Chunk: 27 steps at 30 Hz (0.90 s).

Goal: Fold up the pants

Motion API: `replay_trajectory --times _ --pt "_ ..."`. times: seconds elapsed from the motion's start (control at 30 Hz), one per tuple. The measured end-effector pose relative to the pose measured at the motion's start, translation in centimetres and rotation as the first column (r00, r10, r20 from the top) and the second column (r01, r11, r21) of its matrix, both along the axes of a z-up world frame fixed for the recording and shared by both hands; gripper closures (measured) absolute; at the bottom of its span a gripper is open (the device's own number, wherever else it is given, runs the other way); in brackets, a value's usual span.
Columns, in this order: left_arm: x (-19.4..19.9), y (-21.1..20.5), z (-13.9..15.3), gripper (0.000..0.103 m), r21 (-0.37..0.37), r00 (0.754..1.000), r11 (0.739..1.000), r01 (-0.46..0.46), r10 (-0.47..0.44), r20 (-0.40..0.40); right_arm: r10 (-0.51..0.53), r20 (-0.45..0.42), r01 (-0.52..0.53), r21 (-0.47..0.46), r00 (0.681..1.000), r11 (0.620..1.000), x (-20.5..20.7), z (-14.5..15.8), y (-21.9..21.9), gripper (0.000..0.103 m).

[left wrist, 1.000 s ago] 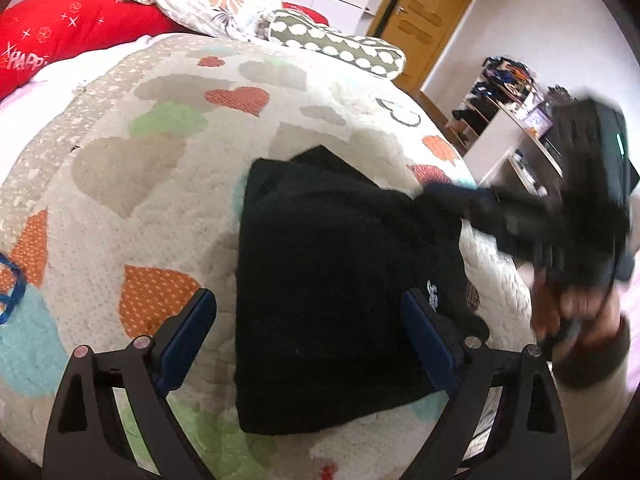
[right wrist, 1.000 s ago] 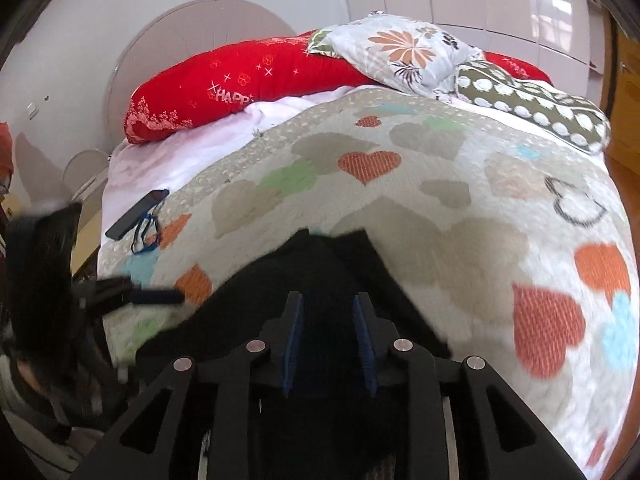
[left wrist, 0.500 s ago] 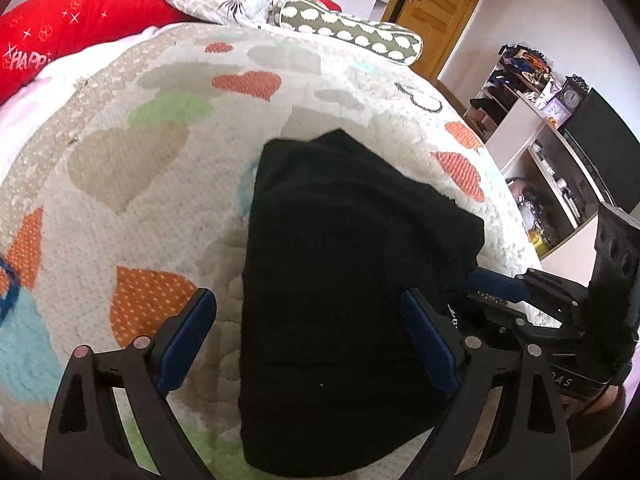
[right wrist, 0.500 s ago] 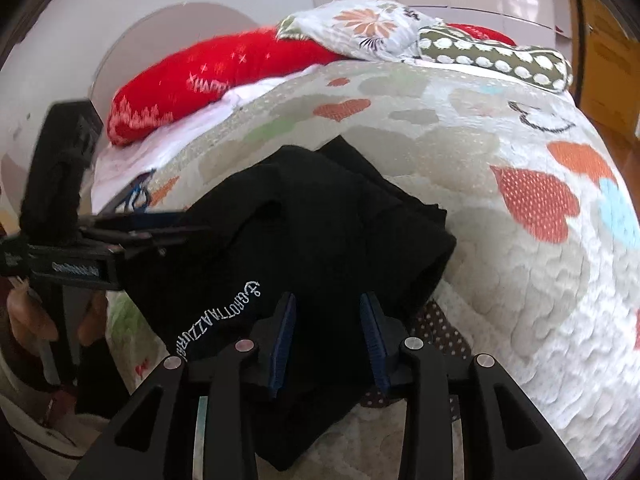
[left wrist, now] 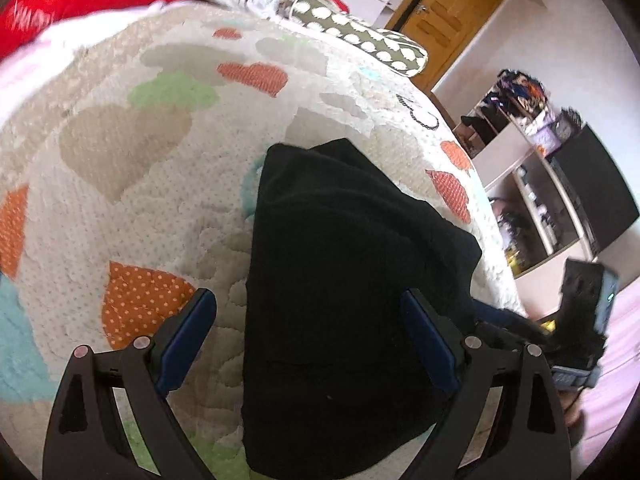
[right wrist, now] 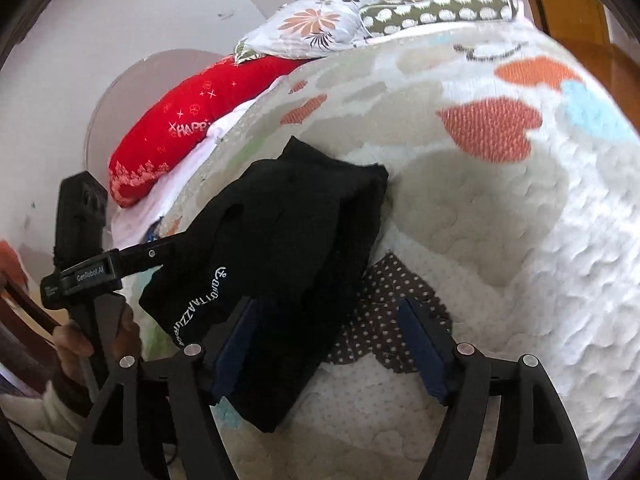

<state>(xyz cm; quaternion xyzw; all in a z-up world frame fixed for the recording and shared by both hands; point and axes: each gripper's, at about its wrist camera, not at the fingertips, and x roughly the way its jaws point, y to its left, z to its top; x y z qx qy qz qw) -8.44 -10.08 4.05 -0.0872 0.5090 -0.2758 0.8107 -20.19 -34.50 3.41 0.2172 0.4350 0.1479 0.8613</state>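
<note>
I see the black pants (left wrist: 344, 288) lying as a compact folded bundle on the heart-print quilt (left wrist: 132, 184), toward the near right part of the bed, with the pillows well apart at the far end. From the right wrist view their white embroidered lettering runs along the near left edge of the bundle, and the layers sit stacked, not spread, which I read as the fold being essentially made.

My left gripper (left wrist: 308, 340) hangs over the near end of the bundle with its jaws wide apart; the left blue pad is over bare quilt and the right one over the fabric, neither pressing. I judge it is parked there so it can pin or tidy that edge if the stack slumps.

My right gripper (right wrist: 324, 344) is at the near right corner of the pants, and its jaws are opening. The left pad sits against the dark cloth while the right pad stands over the brown dotted patch (right wrist: 384, 316) of the quilt, so nothing is pinched between them. I take this as letting go after laying the layer down.
</note>
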Motion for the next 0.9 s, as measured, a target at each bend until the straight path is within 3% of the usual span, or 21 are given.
replay_trajectory --times 0.1,0.2,0.23,0.3,0.37,0.4,0.53,0.77,0.9 --pt "0.8 0.0 -1.1 0.007 -0.034 0.998 0.999 -0.012 0.01 -0.067 0.011 0.015 -0.011 0.041 1.0 0.999 0.7 -0.3 0.4 0.024" --pt "0.7 -0.5 -1.4 0.0 -0.057 0.999 0.998 -0.003 0.0 -0.053 0.036 0.039 -0.038 0.051 0.999 0.998 1.8 -0.7 1.6 0.027" --pt "0.7 -0.8 -1.3 0.0 -0.042 0.999 0.999 0.004 -0.006 -0.044 0.041 0.051 -0.045 0.067 0.998 0.997 2.2 -0.8 2.0 0.032" --pt "0.6 -1.3 -1.1 0.0 -0.025 0.999 0.999 0.031 -0.032 -0.03 0.048 0.057 -0.053 0.092 0.997 0.994 2.6 -0.7 2.3 0.061" --pt "0.4 -1.7 -0.6 0.013 -0.061 0.997 0.996 0.064 -0.066 -0.03 0.06 0.084 -0.068 0.099 0.995 0.993 2.8 0.0 2.4 0.069" --pt "0.4 -1.8 -0.2 0.014 -0.048 0.997 0.997 0.066 -0.067 -0.026 0.066 0.094 -0.075 0.1 0.993 0.992 2.8 0.4 2.3 0.071" --pt "1.7 -1.9 2.3 0.03 -0.035 0.996 0.996 0.084 -0.083 0.034 0.08 0.17 -0.093 0.072 0.982 0.993 3.8 3.4 2.2 0.071" --pt "7.0 -3.4 6.1 0.03 -0.008 0.982 0.996 0.094 -0.091 0.168 0.039 0.226 -0.048 0.037 0.973 0.998 9.7 5.7 1.1 0.072" --pt "9.9 -4.4 3.7 0.03 0.066 0.993 0.996 0.055 -0.061 0.097 -0.015 0.166 0.022 -0.042 0.986 0.999 13.2 3.4 0.7 0.072"
